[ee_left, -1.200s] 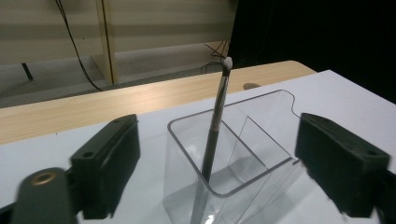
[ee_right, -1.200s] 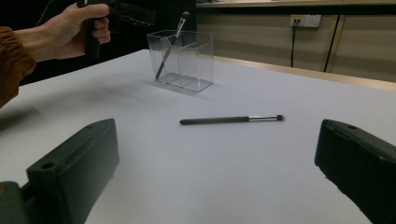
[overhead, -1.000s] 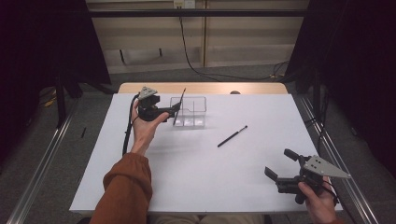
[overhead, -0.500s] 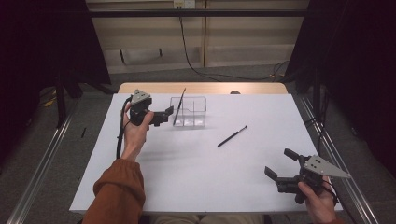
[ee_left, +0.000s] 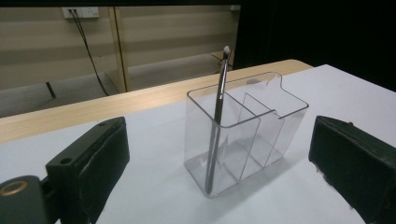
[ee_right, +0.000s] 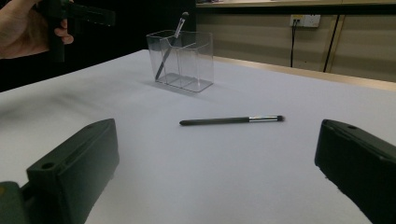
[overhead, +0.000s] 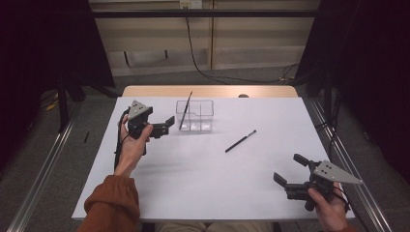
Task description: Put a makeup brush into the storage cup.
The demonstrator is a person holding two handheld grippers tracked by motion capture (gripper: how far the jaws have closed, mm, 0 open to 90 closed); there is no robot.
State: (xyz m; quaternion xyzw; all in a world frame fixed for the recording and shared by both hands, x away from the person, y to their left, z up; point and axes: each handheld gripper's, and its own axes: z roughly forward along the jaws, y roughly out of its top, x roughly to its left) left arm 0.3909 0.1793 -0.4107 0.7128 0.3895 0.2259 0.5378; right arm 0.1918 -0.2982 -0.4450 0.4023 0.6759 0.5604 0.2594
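Jaws stand wide apart and empty on both: left gripper (overhead: 162, 126) just beside the clear three-compartment plastic holder (overhead: 195, 116), where one slim dark brush (ee_left: 215, 126) leans in an end compartment; right gripper (overhead: 292, 175) near the table's front edge. Likely next: the second dark makeup brush (overhead: 240, 141), lying flat mid-table, so approach low and straddle its handle squarely.

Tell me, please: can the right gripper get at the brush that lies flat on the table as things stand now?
Probably yes. The right gripper is open, and the brush lies alone on the white table ahead of its jaws, apart from the clear holder, with nothing between.
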